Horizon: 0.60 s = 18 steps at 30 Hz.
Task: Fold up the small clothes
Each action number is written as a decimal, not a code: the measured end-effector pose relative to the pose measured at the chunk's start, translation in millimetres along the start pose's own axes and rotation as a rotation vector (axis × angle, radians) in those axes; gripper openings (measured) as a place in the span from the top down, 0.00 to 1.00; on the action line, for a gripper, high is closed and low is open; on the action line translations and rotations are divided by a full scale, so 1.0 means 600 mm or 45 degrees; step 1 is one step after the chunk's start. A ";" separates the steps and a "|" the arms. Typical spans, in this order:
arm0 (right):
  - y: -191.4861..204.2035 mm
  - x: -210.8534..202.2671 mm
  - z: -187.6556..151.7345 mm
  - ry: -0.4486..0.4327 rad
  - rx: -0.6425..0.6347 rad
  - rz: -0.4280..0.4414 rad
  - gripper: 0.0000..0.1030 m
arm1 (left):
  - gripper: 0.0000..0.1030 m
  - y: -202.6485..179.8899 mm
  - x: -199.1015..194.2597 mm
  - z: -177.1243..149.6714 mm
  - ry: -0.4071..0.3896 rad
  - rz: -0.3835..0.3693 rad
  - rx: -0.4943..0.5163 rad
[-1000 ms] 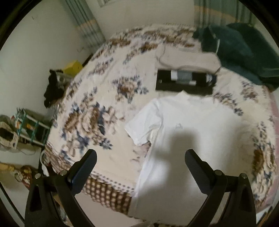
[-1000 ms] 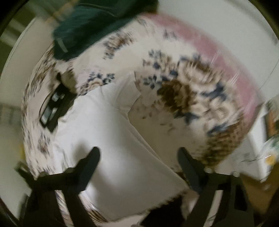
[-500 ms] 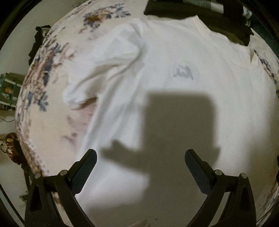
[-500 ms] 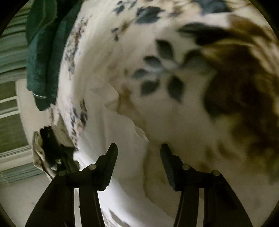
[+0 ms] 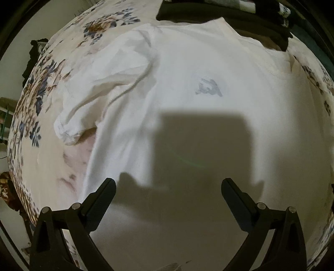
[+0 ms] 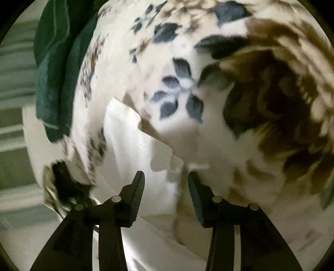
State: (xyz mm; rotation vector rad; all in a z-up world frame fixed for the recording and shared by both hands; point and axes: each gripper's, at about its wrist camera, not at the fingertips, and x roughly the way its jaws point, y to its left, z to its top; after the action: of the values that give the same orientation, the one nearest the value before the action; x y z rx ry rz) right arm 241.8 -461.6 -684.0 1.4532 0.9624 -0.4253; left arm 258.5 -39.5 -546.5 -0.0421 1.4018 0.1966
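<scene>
A white T-shirt with a small grey chest print lies spread flat on the floral bedspread. Its left sleeve is wrinkled. My left gripper is open and empty, hovering low over the shirt's body, its shadow on the cloth. In the right wrist view the shirt's right sleeve lies on the bedspread. My right gripper is open, jaws partly narrowed, straddling the sleeve's edge without pinching it.
A black and striped folded garment lies just beyond the shirt's collar. A dark green cloth lies further up the bed. The bed's edge and floor clutter are at the left.
Both grippers have dropped close to the shirt. The left stayed wide open. The right moved to the sleeve edge and its jaws narrowed.
</scene>
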 end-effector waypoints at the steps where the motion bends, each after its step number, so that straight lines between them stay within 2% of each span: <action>1: -0.002 -0.004 0.002 -0.019 0.005 0.011 0.57 | 0.00 0.005 -0.001 0.001 -0.006 0.000 -0.002; 2: 0.008 -0.006 -0.001 -0.059 -0.014 0.011 0.79 | 0.00 0.012 -0.002 0.002 -0.013 0.005 -0.007; 3: 0.027 -0.006 -0.005 -0.083 -0.069 -0.022 0.96 | 0.00 0.022 -0.003 0.003 -0.021 0.003 -0.016; 7: 0.105 -0.014 -0.042 -0.119 -0.294 -0.076 0.96 | 0.00 0.062 -0.010 -0.002 -0.048 -0.005 -0.066; 10: 0.197 -0.005 -0.112 -0.081 -0.573 -0.101 0.96 | 0.00 0.093 -0.018 -0.013 -0.064 0.004 -0.091; 12: 0.263 0.019 -0.187 -0.011 -0.830 -0.142 0.96 | 0.00 0.119 -0.023 -0.026 -0.076 0.015 -0.099; 14: 0.308 0.063 -0.280 0.161 -1.086 -0.185 0.96 | 0.00 0.147 -0.023 -0.035 -0.081 0.026 -0.102; 15: 0.320 0.094 -0.330 0.307 -1.191 -0.225 0.95 | 0.00 0.157 -0.024 -0.039 -0.081 0.032 -0.102; 16: 0.320 0.108 -0.357 0.392 -1.241 -0.241 0.94 | 0.00 0.168 -0.023 -0.042 -0.081 0.038 -0.103; 17: 0.320 0.122 -0.388 0.489 -1.289 -0.254 0.91 | 0.00 0.175 -0.025 -0.051 -0.079 0.042 -0.104; 18: 0.317 0.126 -0.408 0.548 -1.304 -0.266 0.80 | 0.00 0.187 -0.023 -0.057 -0.074 0.044 -0.105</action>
State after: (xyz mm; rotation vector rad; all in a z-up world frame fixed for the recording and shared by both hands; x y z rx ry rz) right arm 360.2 -182.9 -583.2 0.5020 1.3957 0.2515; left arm 204.8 64.0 -528.9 -0.0796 1.3370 0.2824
